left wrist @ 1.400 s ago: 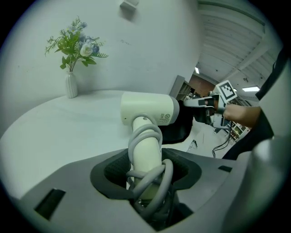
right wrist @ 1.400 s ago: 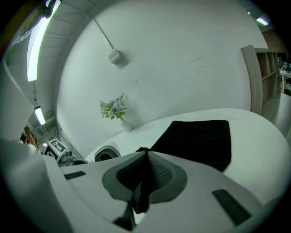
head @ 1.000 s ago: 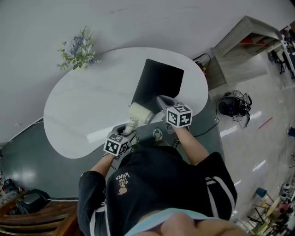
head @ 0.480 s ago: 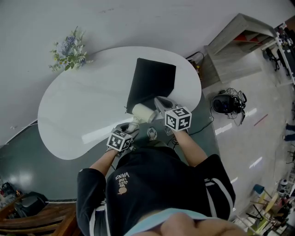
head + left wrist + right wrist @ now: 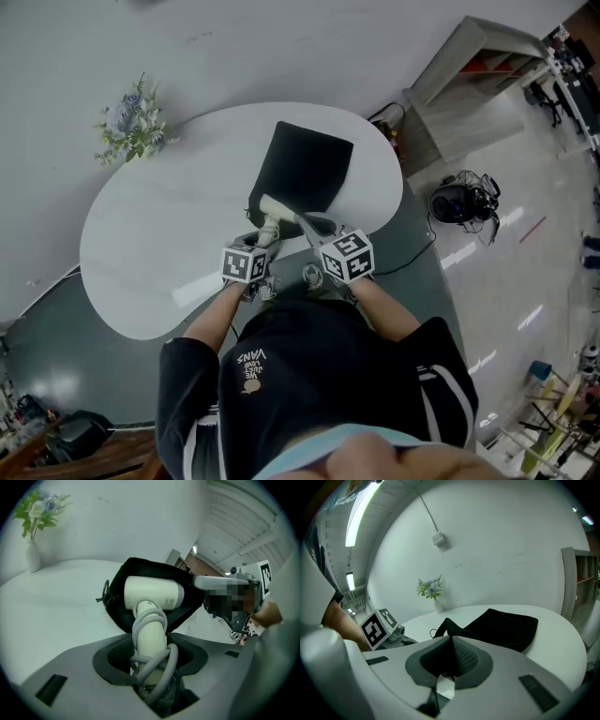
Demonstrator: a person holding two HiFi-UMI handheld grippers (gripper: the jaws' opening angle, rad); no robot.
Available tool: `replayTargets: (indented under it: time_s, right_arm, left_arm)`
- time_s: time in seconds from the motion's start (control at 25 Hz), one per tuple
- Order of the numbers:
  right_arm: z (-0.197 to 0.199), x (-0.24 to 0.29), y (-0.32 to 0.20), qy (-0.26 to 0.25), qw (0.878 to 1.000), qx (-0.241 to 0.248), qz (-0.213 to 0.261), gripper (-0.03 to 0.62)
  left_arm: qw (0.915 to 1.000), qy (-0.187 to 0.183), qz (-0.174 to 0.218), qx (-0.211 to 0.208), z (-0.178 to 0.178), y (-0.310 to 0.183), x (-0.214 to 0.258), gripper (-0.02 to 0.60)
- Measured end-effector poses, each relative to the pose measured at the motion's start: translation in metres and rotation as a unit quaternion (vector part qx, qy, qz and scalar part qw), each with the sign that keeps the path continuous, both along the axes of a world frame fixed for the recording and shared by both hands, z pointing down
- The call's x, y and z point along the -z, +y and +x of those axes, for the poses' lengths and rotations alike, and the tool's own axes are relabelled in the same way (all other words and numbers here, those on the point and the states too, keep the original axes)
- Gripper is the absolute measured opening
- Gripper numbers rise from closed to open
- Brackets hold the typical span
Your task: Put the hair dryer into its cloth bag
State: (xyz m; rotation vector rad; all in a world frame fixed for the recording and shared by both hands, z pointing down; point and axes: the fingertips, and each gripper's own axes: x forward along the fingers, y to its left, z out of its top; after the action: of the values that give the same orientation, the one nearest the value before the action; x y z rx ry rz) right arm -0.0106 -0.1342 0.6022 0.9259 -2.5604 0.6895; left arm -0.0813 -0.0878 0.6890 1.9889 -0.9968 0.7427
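Nearest the person, the left gripper (image 5: 150, 670) clamps the hair dryer (image 5: 152, 592) by its cord-wrapped handle. The body is rigid, smooth plastic and likely top-heavy, so the handle is the sound hold. The right gripper (image 5: 451, 656), jaws pressed together, pinches the rim of the cloth bag (image 5: 506, 627) — limp fabric that probably sags unless lifted. The dryer's head hangs at the bag's mouth, over the white table (image 5: 150, 234).

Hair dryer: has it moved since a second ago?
Yes. The hair dryer, held by the left gripper, went farther in over the white table, away from its near edge, up to the cloth bag.
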Motion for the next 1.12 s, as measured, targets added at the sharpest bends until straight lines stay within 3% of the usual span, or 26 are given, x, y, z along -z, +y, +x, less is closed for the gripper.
replayTargets:
  time_s: [0.24,1.12]
  right_arm:
    - [-0.008,0.004,0.005,0.012,1.0,0.008,0.018,0.048]
    - [-0.005,0.003,0.02,0.032,0.999,0.027,0.024,0.048]
  left_arm:
    - [0.9999,0.004,-0.01,0.008,0.011,-0.029,-0.006,0.236]
    - [0.9995,0.022,0.013,0.02,0.048,-0.124,-0.001,0.236]
